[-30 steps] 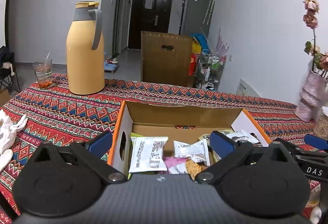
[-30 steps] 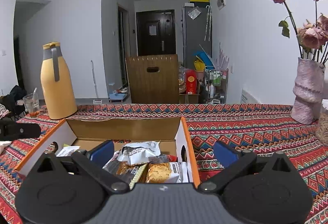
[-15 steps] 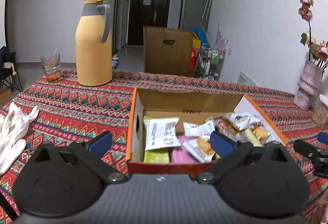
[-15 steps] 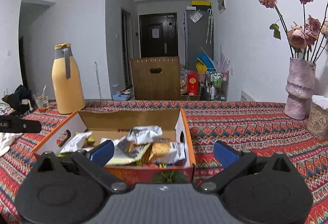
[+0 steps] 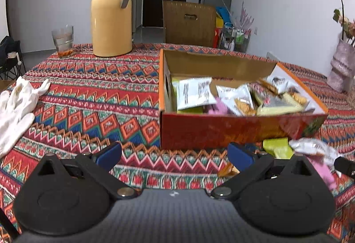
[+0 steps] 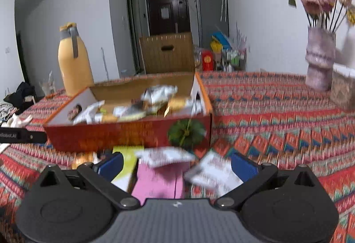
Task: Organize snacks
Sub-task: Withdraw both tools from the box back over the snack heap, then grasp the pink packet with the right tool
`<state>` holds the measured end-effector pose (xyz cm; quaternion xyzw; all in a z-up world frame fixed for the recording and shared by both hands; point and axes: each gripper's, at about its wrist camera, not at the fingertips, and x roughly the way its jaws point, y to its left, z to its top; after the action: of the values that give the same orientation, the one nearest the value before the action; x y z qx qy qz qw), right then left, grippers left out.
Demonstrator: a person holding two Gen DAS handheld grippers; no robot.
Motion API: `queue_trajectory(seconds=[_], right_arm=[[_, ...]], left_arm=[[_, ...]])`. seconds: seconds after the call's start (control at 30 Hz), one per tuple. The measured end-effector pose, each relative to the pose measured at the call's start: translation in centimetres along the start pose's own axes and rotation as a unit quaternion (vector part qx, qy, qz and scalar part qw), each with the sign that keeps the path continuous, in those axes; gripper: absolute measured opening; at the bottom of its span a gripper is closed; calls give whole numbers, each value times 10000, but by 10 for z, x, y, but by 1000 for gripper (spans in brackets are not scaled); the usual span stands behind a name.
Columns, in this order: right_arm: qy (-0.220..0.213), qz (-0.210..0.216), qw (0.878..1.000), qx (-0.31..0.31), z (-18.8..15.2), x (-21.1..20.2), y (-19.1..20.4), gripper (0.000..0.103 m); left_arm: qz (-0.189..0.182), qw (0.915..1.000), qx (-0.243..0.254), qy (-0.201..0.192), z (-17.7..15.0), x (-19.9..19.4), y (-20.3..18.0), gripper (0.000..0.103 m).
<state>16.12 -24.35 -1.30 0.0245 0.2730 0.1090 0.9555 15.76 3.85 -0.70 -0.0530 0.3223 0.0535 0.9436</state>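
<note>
Both the left gripper (image 5: 174, 155) and right gripper (image 6: 176, 164) are hovering wide apart and empty over loose packets (image 6: 164, 157) lying before the half-filled box (image 6: 124, 134), so picking seems next, calling for a dip and pinch.

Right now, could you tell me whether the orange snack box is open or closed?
Open. The orange snack box has no lid over it, and snack packets show inside from above; more packets lie on the tablecloth in front.
</note>
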Motion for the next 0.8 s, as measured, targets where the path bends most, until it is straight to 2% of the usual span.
queue_trajectory(seconds=[0.23, 0.53, 0.67, 0.8], right_arm=[[211, 39, 9998, 37, -15, 2, 5, 103], [438, -251, 9987, 41, -3, 26, 9, 103], [664, -235, 9974, -135, -2, 41, 18, 91], [701, -216, 9972, -156, -2, 48, 24, 86]], left_arm=[[-76, 9999, 93, 18, -14, 2, -4, 103], [-123, 9999, 73, 73, -19, 7, -5, 103], [-160, 9998, 36, 103, -19, 9, -4, 103], [-211, 9997, -8, 151, -20, 11, -2, 103]])
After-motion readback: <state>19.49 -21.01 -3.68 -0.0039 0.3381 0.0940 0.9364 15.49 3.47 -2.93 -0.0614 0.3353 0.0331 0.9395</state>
